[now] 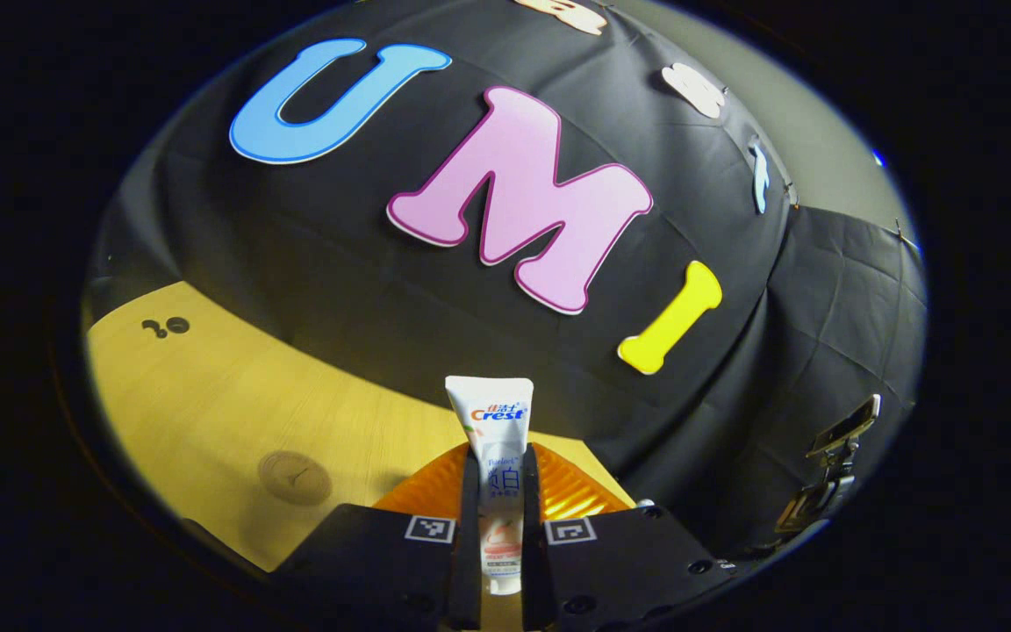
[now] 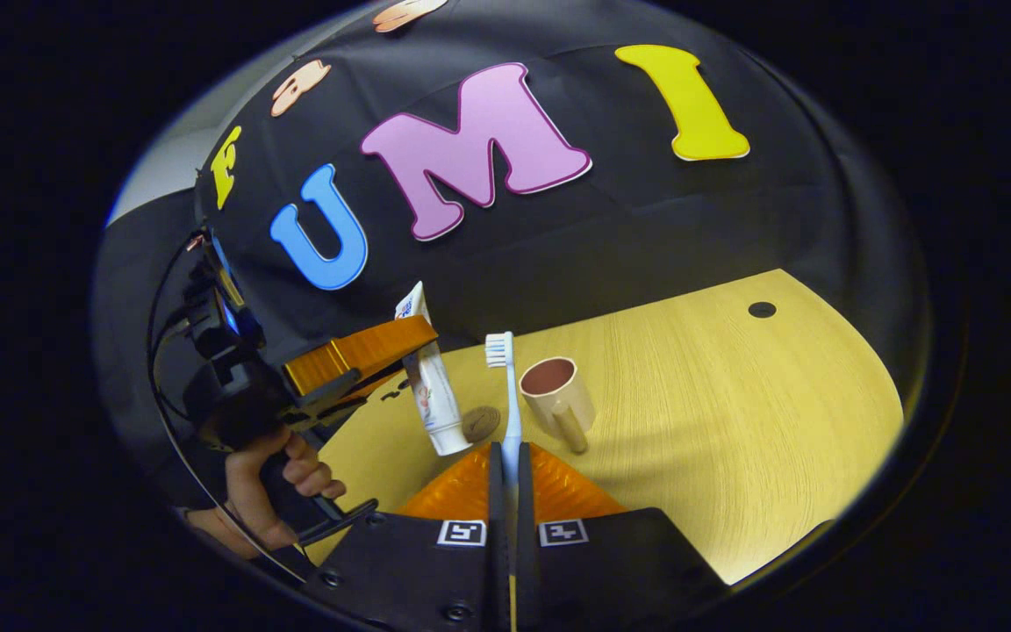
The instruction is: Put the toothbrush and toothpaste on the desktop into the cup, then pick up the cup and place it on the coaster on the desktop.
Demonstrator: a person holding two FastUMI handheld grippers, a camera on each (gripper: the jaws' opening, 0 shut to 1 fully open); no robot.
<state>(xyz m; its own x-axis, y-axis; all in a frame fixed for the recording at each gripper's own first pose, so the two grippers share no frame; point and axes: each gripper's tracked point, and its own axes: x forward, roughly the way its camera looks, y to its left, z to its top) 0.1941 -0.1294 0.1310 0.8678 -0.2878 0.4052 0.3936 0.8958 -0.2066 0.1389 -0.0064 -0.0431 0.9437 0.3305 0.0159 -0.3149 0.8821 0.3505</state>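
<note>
While left hand-held gripper (image 1: 500, 491) clamps toothpaste (image 1: 495, 456), right (image 2: 505, 478) clamps toothbrush (image 2: 505, 395).

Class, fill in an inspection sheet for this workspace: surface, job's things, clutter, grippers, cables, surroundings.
Surface: pale wooden desktop, dark hole in it.
Job's things: white toothpaste tube and white-and-blue toothbrush both lifted; beige mug-shaped cup upright; round brown coaster beside it.
Clutter: nothing seen.
Grippers: left gripper jaws grip the tube; right gripper jaws grip the brush handle.
Cables: black cables behind the left gripper.
Surroundings: black cloth wall.
</note>
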